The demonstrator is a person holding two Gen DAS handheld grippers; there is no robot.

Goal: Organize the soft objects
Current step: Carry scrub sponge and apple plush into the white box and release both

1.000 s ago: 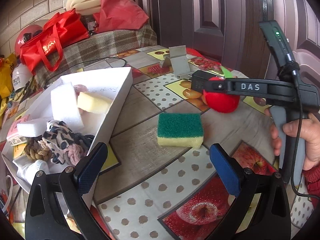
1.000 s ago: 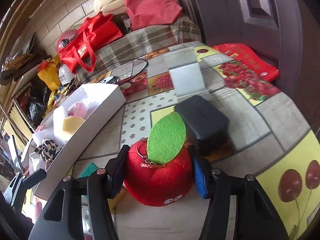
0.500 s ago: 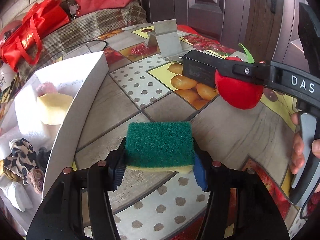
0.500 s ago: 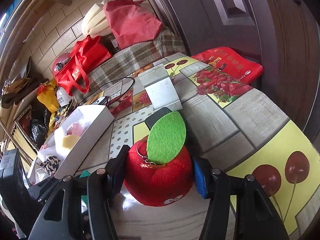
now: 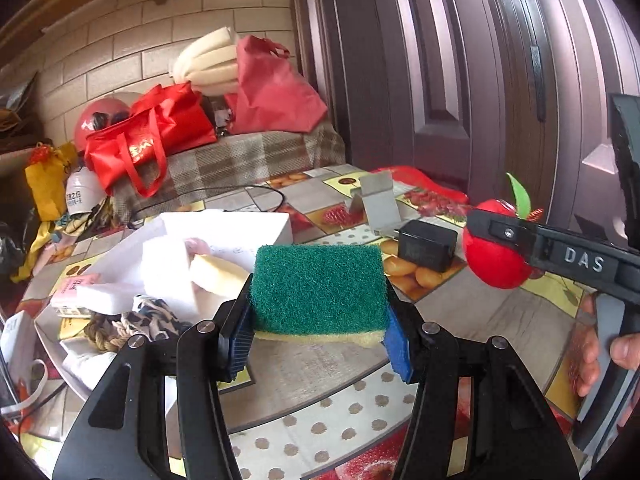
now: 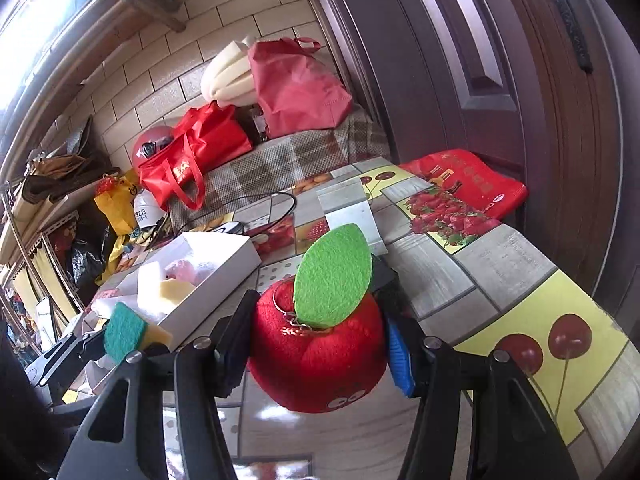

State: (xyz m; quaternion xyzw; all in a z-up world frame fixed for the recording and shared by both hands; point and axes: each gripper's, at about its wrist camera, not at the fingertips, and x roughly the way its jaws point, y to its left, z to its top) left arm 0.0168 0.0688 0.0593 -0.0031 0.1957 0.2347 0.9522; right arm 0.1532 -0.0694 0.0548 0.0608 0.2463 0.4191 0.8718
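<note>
Since a second ago, the green-topped yellow scouring sponge [image 5: 318, 285] has gone from lying free on the table to sitting clamped in the left gripper [image 5: 318, 336], lifted clear of the fruit-patterned tablecloth [image 5: 460, 320]. Both blue pads press its short ends, green side up. In the right wrist view the same sponge [image 6: 124, 332] shows at 9 o'clock, held just at the near end of the white cardboard box [image 6: 216, 268].

The red plush apple with a green felt leaf [image 6: 320, 344] is squeezed between the fingers of the right gripper [image 6: 316, 348], as it was before, and hangs above the table. From the left wrist view that apple [image 5: 494, 256] sits at 3 o'clock, off the cloth, with the person's hand [image 5: 600, 344] on the grip below it.

At 9 o'clock in the left wrist view, the box [image 5: 240, 228] holds white foam blocks [image 5: 166, 268], a pale yellow sponge piece [image 5: 216, 276] and a leopard-print scrunchie [image 5: 156, 316]. A black charger block [image 5: 426, 244] lies on the cloth between the sponge and the apple, and a grey metal stand [image 5: 374, 204] is behind it at 12 o'clock.
</note>
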